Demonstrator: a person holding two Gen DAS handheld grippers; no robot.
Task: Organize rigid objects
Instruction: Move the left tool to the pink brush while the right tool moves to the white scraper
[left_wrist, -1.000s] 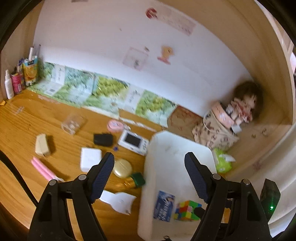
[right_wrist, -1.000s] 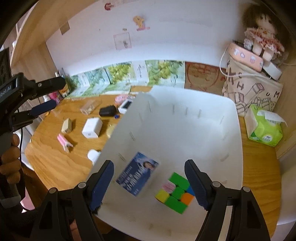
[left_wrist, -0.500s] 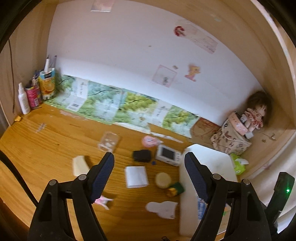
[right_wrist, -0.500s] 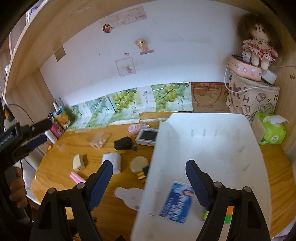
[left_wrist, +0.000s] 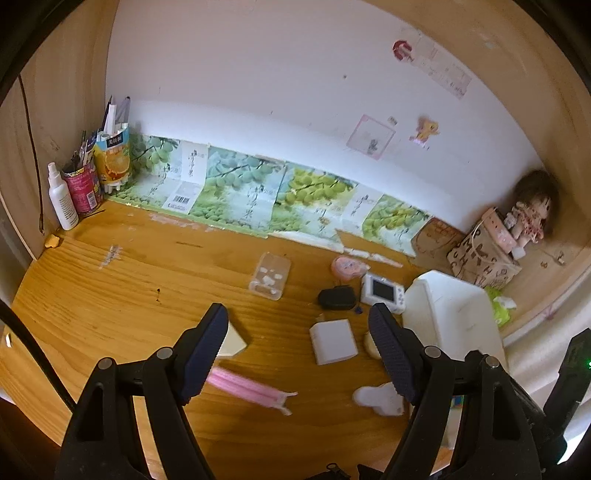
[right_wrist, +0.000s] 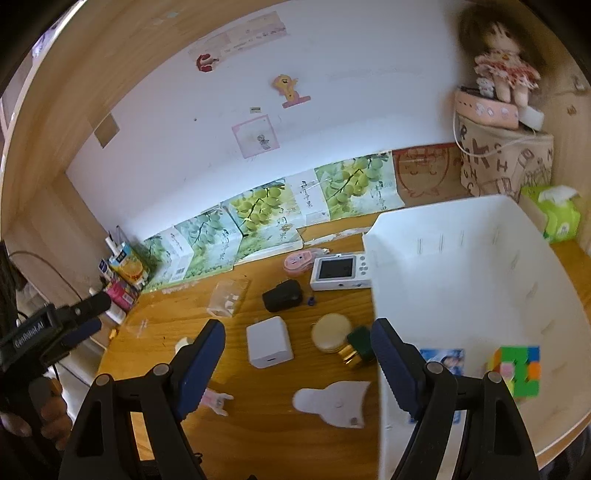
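Both tools have swung left, away from the white bin (right_wrist: 461, 258). The left tool (left_wrist: 295, 350) and right tool (right_wrist: 297, 360) are wide open, holding nothing. A cube (right_wrist: 517, 369) and card (right_wrist: 445, 360) sit inside; the charger (right_wrist: 269, 347) and camera (right_wrist: 340, 271) wait on the tabletop (left_wrist: 110, 295).

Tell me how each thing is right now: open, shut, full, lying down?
White bin: open-topped, holding two things.
Puzzle cube: in the bin, scrambled.
Photo card: flat in the bin.
White charger: lying on the desk.
Toy camera: screen off, face up.
Left gripper: open, empty.
Right gripper: open, empty.
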